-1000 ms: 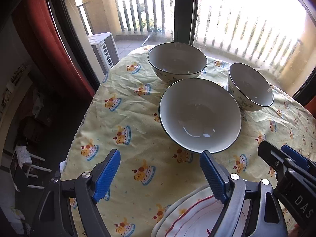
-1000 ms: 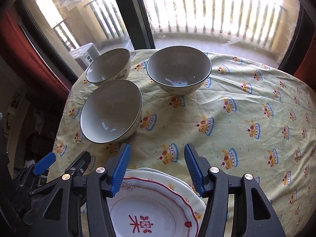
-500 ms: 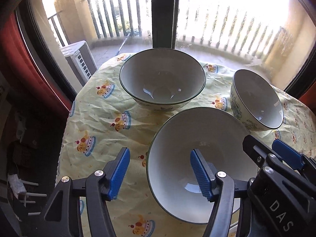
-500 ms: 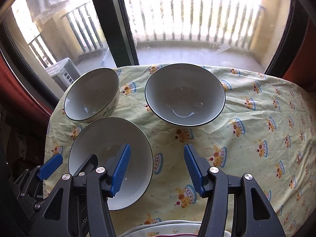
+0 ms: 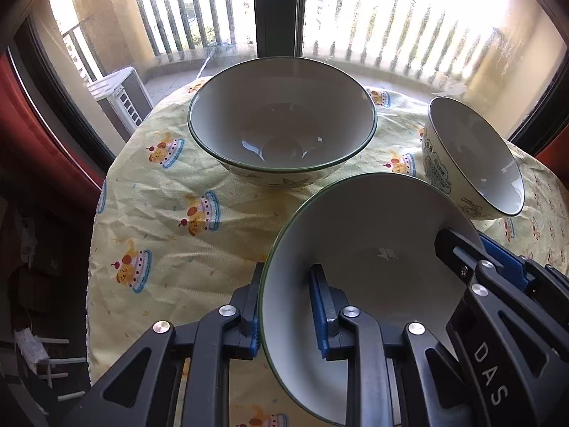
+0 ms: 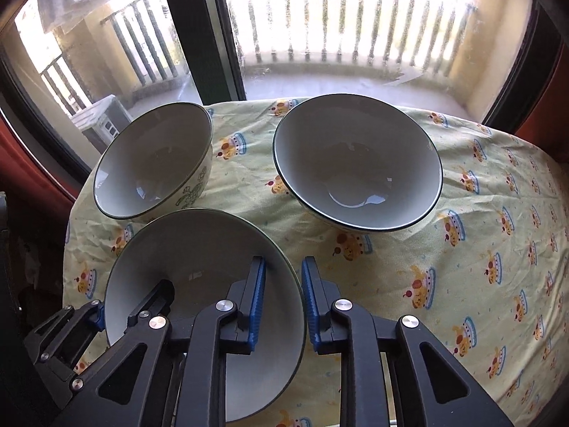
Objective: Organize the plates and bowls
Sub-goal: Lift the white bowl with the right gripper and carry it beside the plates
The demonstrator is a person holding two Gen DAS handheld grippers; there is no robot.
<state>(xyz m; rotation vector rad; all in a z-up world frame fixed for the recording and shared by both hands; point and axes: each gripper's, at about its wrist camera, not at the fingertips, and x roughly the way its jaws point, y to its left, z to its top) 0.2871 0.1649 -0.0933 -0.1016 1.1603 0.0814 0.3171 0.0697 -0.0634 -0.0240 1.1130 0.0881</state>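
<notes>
Three white bowls with dark green rims sit on a round table. My left gripper (image 5: 286, 307) is shut on the left rim of the near bowl (image 5: 370, 270), one finger inside and one outside. My right gripper (image 6: 282, 302) is shut on the right rim of the same near bowl (image 6: 199, 267). The wide bowl (image 5: 282, 130) stands behind it, also in the right wrist view (image 6: 357, 167). The small patterned bowl (image 5: 473, 156) stands at the far right, at the far left in the right wrist view (image 6: 156, 160). The plates are out of view.
A yellow tablecloth (image 6: 480, 249) with cake prints covers the table. Its edge drops off on the left (image 5: 103, 249). A window with a dark frame (image 6: 202, 35) and a balcony railing lie behind. Red curtains hang at the sides.
Both grippers moved forward from over the plates to the near bowl. Both were open and have closed on opposite sides of its rim.
</notes>
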